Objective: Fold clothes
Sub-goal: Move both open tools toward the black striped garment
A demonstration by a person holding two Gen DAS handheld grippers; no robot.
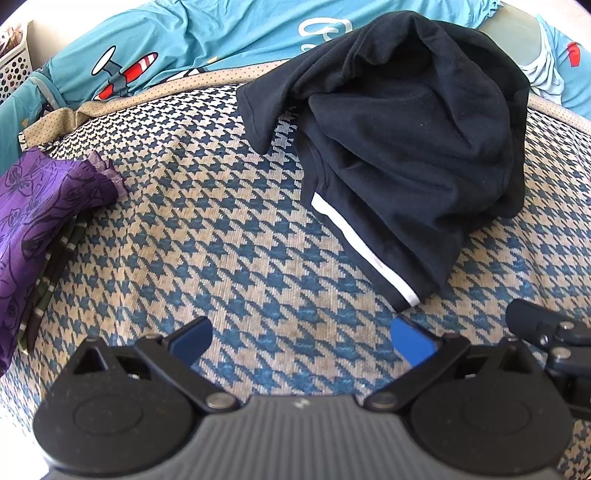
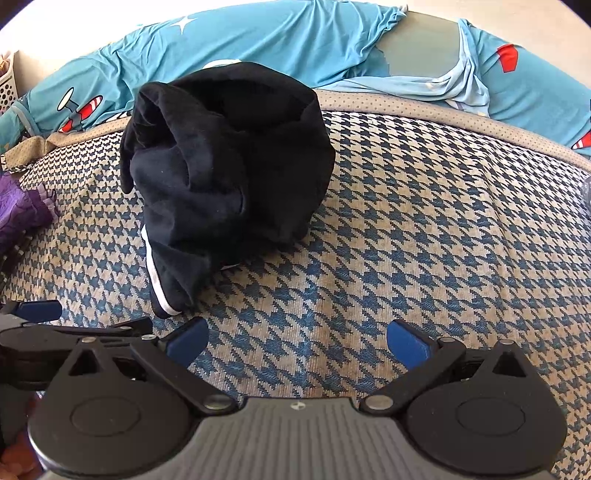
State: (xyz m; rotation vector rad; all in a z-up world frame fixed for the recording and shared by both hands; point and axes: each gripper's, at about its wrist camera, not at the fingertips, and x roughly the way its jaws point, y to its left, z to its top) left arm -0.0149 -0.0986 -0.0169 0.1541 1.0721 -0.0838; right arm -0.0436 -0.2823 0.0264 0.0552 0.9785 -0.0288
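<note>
Houndstooth-patterned fabric [image 1: 229, 236] in blue and beige covers the work surface, bordered at the far edge by a dotted tan trim [image 2: 424, 107] and a turquoise sheet [image 1: 207, 33] printed with aeroplanes. Black garment [image 1: 402, 147], crumpled in a heap with a white stripe [image 1: 365, 247] along one hem, lies on the houndstooth surface ahead of both tools, near its far edge. Left gripper [image 1: 301, 338] hovers just short of the striped hem, its blue pads spread wide and holding nothing. Right gripper [image 2: 297, 341] sits beside it, likewise spread apart and empty, the garment ahead to its left. Purple floral cloth [image 1: 40, 218] rests at the left edge atop a striped item [image 1: 55, 273].
</note>
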